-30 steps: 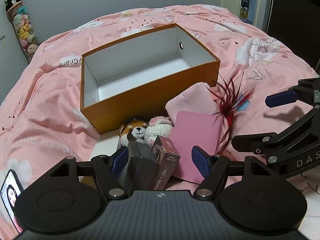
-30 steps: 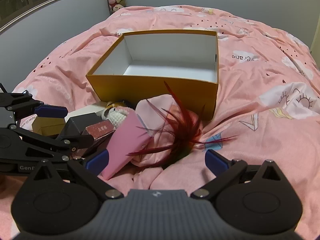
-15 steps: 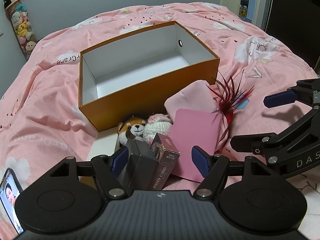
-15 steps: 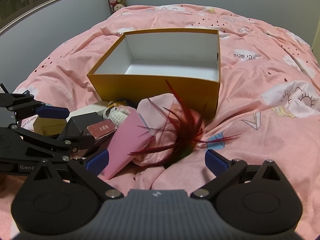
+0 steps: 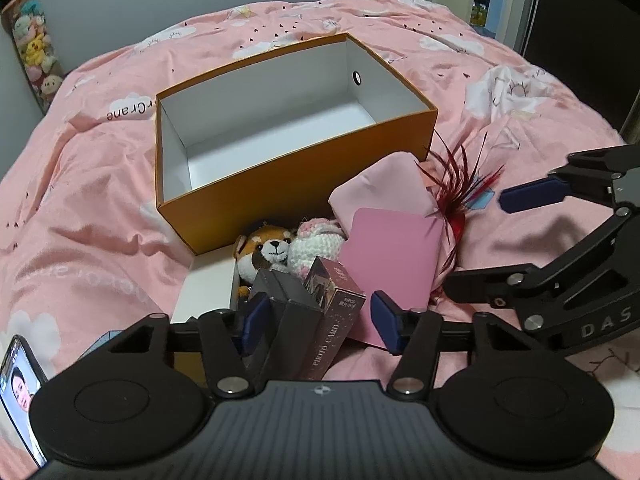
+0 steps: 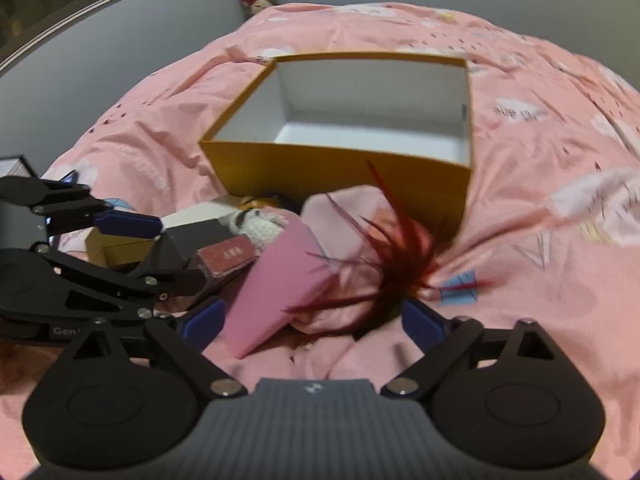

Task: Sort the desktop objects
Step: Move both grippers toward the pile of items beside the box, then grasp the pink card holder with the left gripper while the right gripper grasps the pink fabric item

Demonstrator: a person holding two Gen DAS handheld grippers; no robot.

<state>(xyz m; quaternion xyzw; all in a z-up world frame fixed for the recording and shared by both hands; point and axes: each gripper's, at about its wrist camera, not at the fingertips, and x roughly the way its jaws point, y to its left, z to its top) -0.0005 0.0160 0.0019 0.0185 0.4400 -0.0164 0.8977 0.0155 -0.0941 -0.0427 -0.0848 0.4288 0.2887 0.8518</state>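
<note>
- An open rectangular cardboard box [image 5: 288, 184], orange outside and smooth white inside, sat on a rumpled pink bedspread [image 5: 88, 208] printed with white clouds.
- Just in front of the box lay a heap of small things: a furry fox plush [image 5: 264, 250], a white-and-pink crocheted toy [image 5: 316, 242], a flat matte pink card [image 5: 390, 248], soft pale pink fabric [image 5: 380, 188] and spiky dark red feathers [image 5: 460, 188].
- 2 upright boxes leaned together at the front of the heap, a dark grey box [image 5: 286, 312] and a maroon photo card box [image 5: 334, 312].
- The left gripper [image 5: 316, 320] was low and level, its blue-padded jaws spread either side of those 2 boxes, not visibly pressing them.
- The right gripper [image 6: 310, 322] pointed toward the feathers and pink card, jaws wide apart with nothing between the pads; that view was blurred, so contact could not be judged.
- A phone [image 5: 20, 392] showing a face lay at the left edge.
</note>
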